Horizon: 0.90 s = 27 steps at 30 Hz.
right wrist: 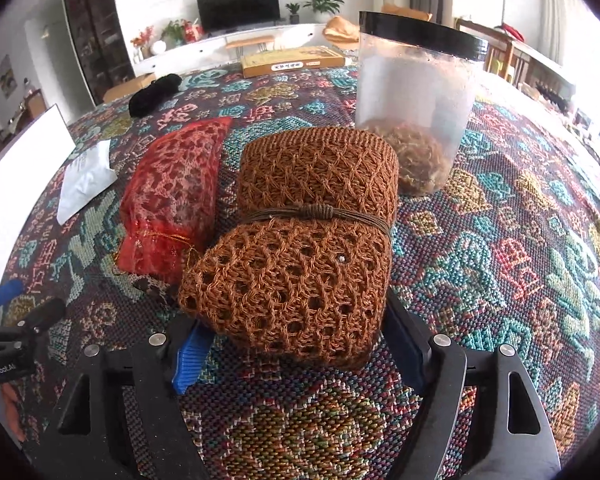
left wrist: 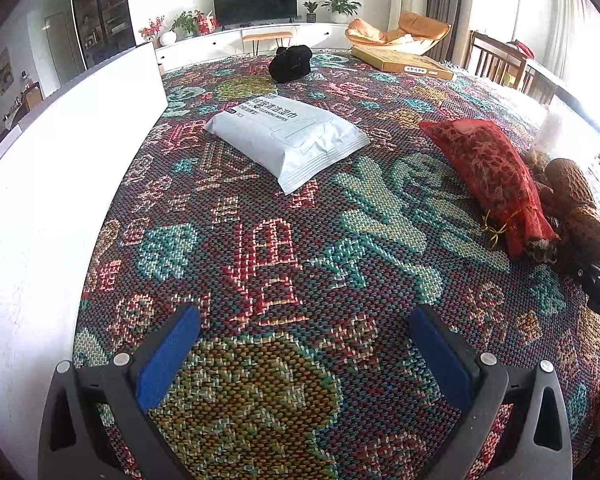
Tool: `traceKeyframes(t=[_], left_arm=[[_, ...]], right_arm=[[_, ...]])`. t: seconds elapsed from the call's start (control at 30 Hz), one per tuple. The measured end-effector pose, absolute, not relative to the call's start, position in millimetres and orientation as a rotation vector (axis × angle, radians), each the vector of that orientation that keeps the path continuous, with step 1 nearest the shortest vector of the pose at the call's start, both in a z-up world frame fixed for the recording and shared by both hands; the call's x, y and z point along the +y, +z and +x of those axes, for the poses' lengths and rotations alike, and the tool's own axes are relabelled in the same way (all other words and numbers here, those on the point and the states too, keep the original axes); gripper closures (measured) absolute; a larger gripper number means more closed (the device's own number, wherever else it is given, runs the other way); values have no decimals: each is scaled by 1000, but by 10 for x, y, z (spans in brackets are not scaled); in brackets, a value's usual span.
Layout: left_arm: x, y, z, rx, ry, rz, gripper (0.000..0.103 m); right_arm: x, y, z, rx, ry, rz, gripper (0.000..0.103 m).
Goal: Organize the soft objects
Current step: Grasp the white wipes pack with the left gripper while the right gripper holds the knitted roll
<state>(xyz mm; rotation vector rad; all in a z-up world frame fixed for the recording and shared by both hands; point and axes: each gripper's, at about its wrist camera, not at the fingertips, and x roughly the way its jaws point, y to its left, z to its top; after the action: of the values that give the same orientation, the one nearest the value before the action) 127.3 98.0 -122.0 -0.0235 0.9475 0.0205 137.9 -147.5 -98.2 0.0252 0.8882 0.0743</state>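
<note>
In the left wrist view, the left tongs (left wrist: 304,350) hang wide open above the tabletop (left wrist: 268,248), which is covered with a colourful woven cloth. Nothing is between the two blue pads (left wrist: 168,360). Ahead of them, near the middle of the cloth, lies a white pack of wipes (left wrist: 288,136), flat and a little turned. To the right lies a red mesh pouch (left wrist: 496,184), and just beside it, touching its right side, is a brown knitted pouch (left wrist: 576,216). Part of the right tongs shows at the right edge next to the brown pouch. Far back there is a black soft bundle (left wrist: 291,63) and a flat yellow box (left wrist: 402,63). A white board (left wrist: 60,168) stands along the left edge.

In the right wrist view, the right tongs (right wrist: 300,344) are opened wide, and the near end of the brown knitted pouch (right wrist: 300,264) lies between the pads. The left blue pad (right wrist: 190,360) stands clear of the pouch; on the right side I cannot tell if the pad touches it. The pouch rests on the cloth and a thin cord is tied around its middle. The red mesh pouch (right wrist: 176,196) lies against its left side. Behind it stands a clear plastic jar (right wrist: 412,108) with a black lid and brownish stuff at its bottom. The pack of wipes (right wrist: 86,180) is far left, and the black bundle (right wrist: 154,94) and yellow box (right wrist: 292,62) are farther back.
</note>
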Motion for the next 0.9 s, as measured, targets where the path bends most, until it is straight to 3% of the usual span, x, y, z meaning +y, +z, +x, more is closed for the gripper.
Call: traceKeyframes(t=[0.9], left_arm=[[981,-1218,1274,947,21,-23,0]], right_arm=[[-1394,-1011,1384,899,61,-32,19]])
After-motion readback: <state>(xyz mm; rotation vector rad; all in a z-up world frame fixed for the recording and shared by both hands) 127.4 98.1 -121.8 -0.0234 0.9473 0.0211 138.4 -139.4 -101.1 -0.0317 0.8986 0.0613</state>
